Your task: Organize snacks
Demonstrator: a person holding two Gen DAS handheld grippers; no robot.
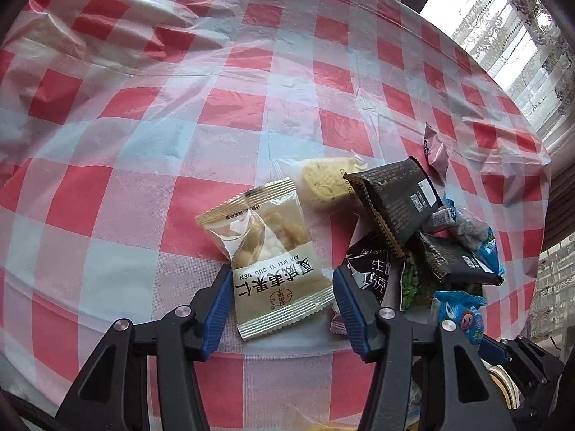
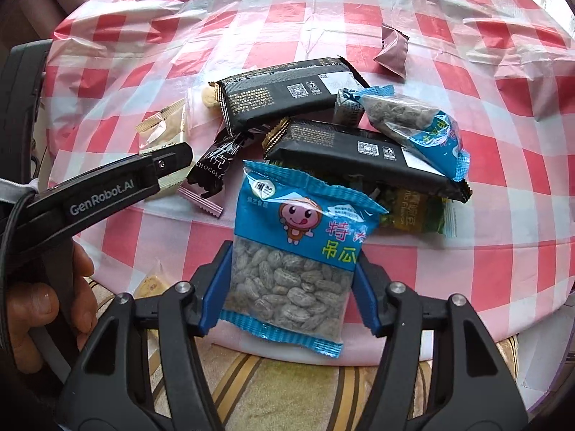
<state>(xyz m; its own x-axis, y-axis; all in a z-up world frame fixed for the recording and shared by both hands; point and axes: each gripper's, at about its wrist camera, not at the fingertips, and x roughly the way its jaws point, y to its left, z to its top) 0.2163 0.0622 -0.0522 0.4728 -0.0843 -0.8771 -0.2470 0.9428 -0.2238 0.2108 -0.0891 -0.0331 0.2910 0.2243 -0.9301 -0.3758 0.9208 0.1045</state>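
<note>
A pile of snack packets lies near the front edge of a round table with a red and white checked cloth (image 1: 143,143). My left gripper (image 1: 280,287) is open around a beige nut packet (image 1: 269,251) that lies flat on the cloth. My right gripper (image 2: 293,273) is shut on a blue packet of seeds (image 2: 298,258), held at the table's front edge. Two black bars (image 2: 284,89) (image 2: 363,154), another blue packet (image 2: 417,122), a green packet (image 2: 413,212) and a black chocolate packet (image 2: 215,165) form the pile.
A pink wrapped sweet (image 2: 393,52) lies apart, farther back on the table. A clear-wrapped yellow cake (image 1: 323,179) lies behind the nut packet. A striped cushion (image 2: 287,388) lies below the table edge. A window with lace curtains (image 1: 521,36) is at the right.
</note>
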